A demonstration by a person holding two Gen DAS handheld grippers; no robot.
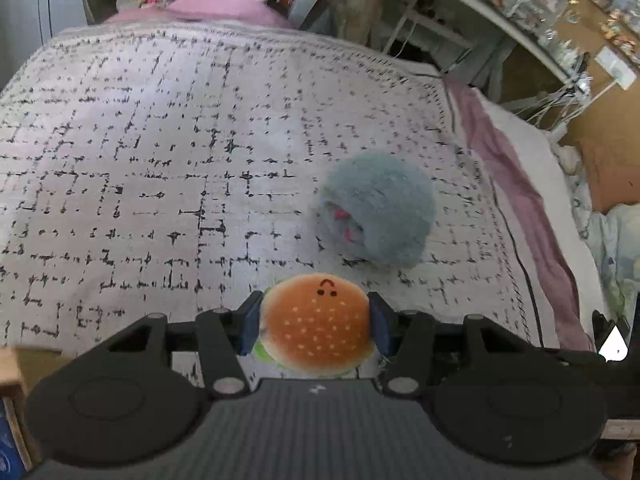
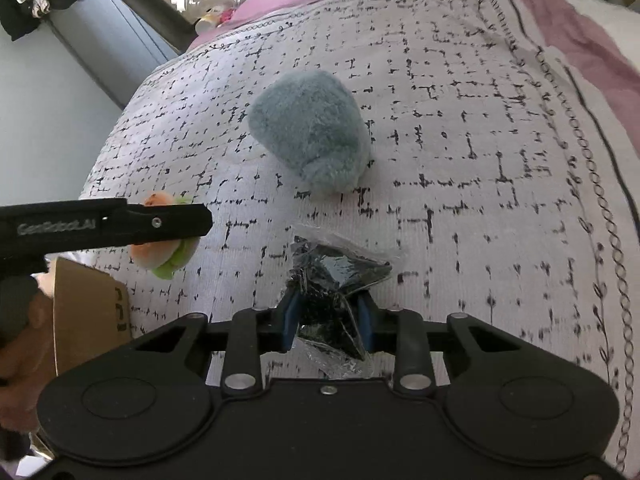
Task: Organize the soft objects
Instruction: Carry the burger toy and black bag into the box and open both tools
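Observation:
My left gripper (image 1: 314, 316) is shut on a small hamburger plush (image 1: 316, 326) with a face, held above the bed's near edge. It also shows in the right wrist view (image 2: 166, 254), clamped in the left gripper's black fingers (image 2: 176, 222). My right gripper (image 2: 326, 320) is shut on a crinkled black plastic-wrapped soft item (image 2: 336, 280). A fluffy grey-blue plush (image 1: 378, 210) with pink marks lies on the patterned bedspread (image 1: 160, 160), beyond both grippers (image 2: 310, 136).
A cardboard box (image 2: 90, 312) sits at the bed's left edge, below the hamburger. Pink sheet (image 1: 516, 200) and bedding hang at the right. Cluttered shelves (image 1: 500, 8) and a plastic bottle (image 2: 200, 0) lie beyond the bed.

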